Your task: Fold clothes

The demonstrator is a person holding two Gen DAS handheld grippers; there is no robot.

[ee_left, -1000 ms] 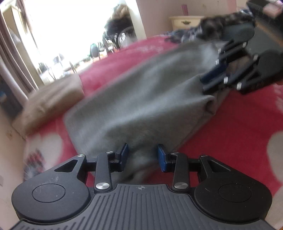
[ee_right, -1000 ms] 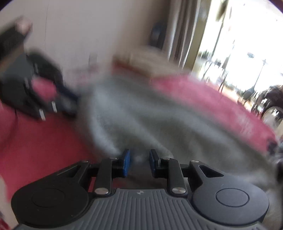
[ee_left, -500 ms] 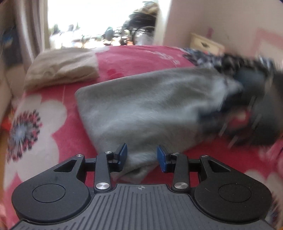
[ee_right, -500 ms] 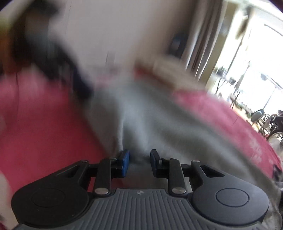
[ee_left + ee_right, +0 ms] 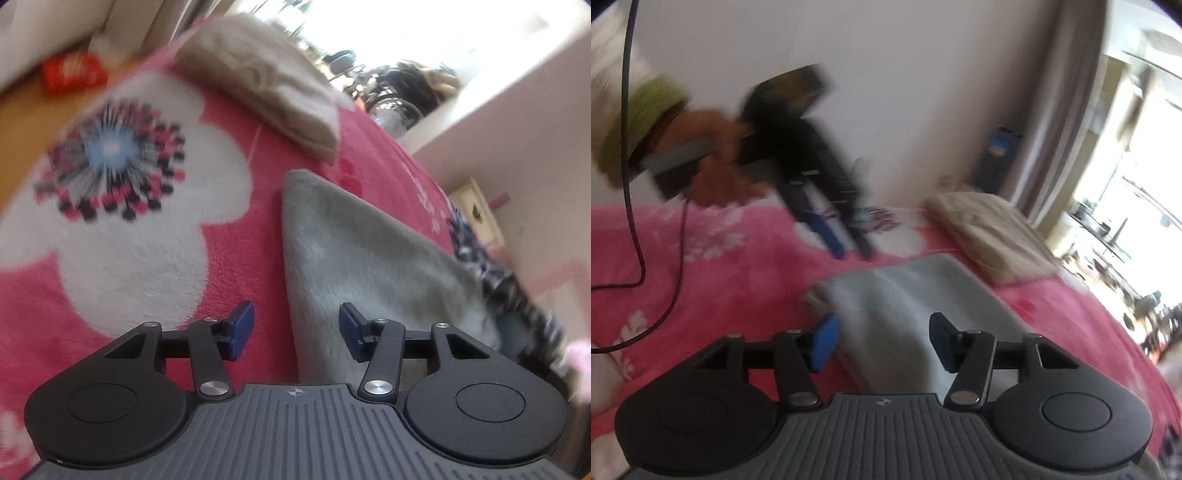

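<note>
A grey fleece garment [image 5: 354, 251] lies folded flat on the red flowered blanket [image 5: 122, 258]; it also shows in the right wrist view [image 5: 912, 302]. My left gripper [image 5: 293, 330] is open and empty, above the garment's left edge. My right gripper [image 5: 882, 341] is open and empty, above the garment's near end. The left gripper also shows blurred in the right wrist view [image 5: 846, 251], held in a hand beyond the garment's far corner, jaws apart.
A folded beige garment [image 5: 266, 85] lies at the blanket's far end, also in the right wrist view [image 5: 990, 236]. A dark patterned cloth [image 5: 495, 277] lies right of the grey one. A black cable [image 5: 635, 229] trails over the blanket. A red packet [image 5: 72, 70] lies on the floor.
Both grippers have opened and let go of the grey garment, which now lies folded. Both have pulled back and lifted; the left one has swung to the garment's left edge.
</note>
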